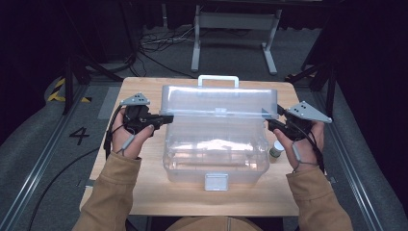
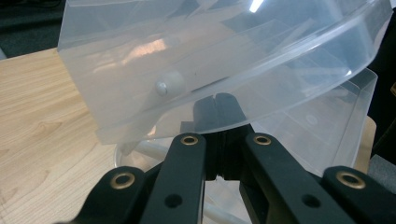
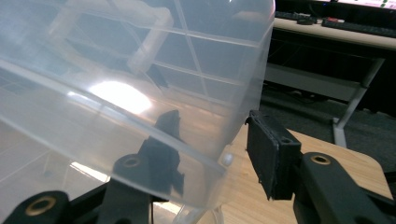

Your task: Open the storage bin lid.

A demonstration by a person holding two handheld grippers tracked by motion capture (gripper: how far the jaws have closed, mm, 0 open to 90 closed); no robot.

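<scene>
1. High view is showing a pale wooden table [image 1: 144, 192] carrying a clear plastic box [image 1: 215, 159], which is sitting at the middle of the top with its grey latch [image 1: 216, 181] facing the person.
2. Its lid [image 1: 219, 103] is standing part-raised over the box, hinged at the far side, with a white handle [image 1: 218, 79] sticking up behind it.
3. At the lid's left end, the left gripper [image 1: 168, 118] is reaching in; in the left gripper view its jaws are pressing together, pinching the lid's lower edge [image 2: 187, 116].
4. At the lid's right end, the right gripper [image 1: 270, 124] is sitting; in the right gripper view its jaws are standing spread, with the lid's corner [image 3: 205, 158] between them, one jaw behind the clear plastic and the other pad [image 3: 268, 154] staying clear of it.
5. Just beside the box's right wall, a small jar [image 1: 276, 150] is resting on the table under the right hand [image 1: 303, 144].
6. Tan sleeves [image 1: 110, 192] are coming in from the bottom edge.
7. Around the table, grey carpet [image 1: 29, 144] is lying, crossed by metal rails [image 1: 43, 159]; a "4" [image 1: 79, 135] is marking the floor on the left.
8. Beyond the far edge, cables [image 1: 159, 45] are trailing across the floor beside a grey stand [image 1: 235, 29], and the room behind is lying dark.
</scene>
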